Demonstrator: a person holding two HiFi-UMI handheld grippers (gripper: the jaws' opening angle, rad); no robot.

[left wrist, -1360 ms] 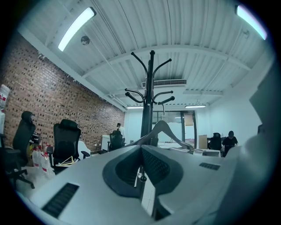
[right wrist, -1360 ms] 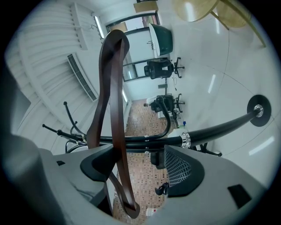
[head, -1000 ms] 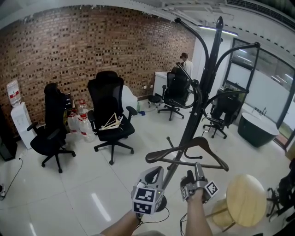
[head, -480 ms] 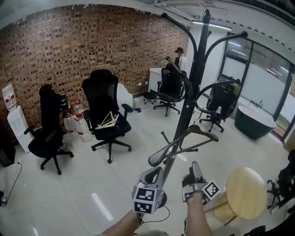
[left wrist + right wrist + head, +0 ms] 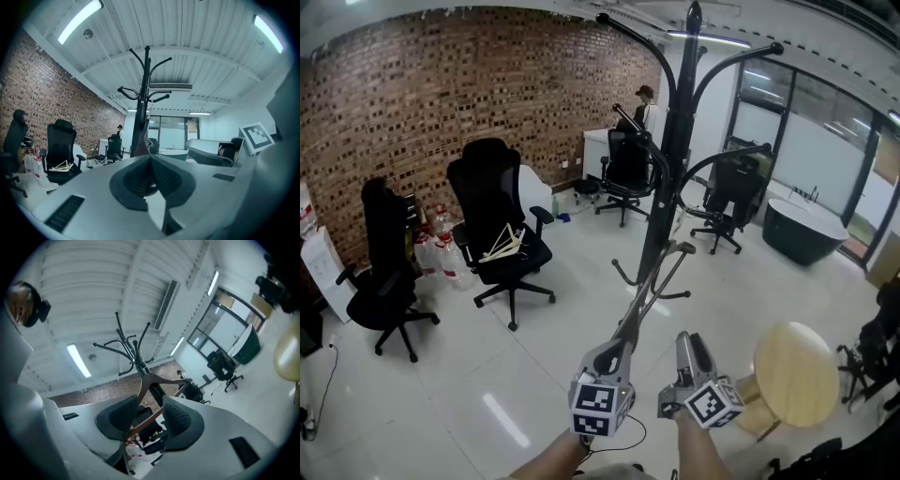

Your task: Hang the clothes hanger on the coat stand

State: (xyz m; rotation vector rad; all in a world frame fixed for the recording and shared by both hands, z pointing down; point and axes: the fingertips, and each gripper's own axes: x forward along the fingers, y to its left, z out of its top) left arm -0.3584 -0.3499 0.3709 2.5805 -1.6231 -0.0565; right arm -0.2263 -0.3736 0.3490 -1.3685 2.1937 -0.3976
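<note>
Closing on the clothes hanger (image 5: 164, 378), right gripper (image 5: 150, 404) half-hides its bar; left gripper (image 5: 151, 158) grips its end.

Far ahead of the fingers (image 5: 615, 356), off to their left: red-brown brick wall (image 5: 441, 103), two black office chairs (image 5: 492, 202) before it, water bottles (image 5: 441, 255) between the chairs. Underneath: glossy white tile floor (image 5: 487, 375). Right of the fingers: round wooden table (image 5: 795, 375); beyond it, glass partition (image 5: 806, 141). Overhead: lit tube lights (image 5: 79, 18).
</note>
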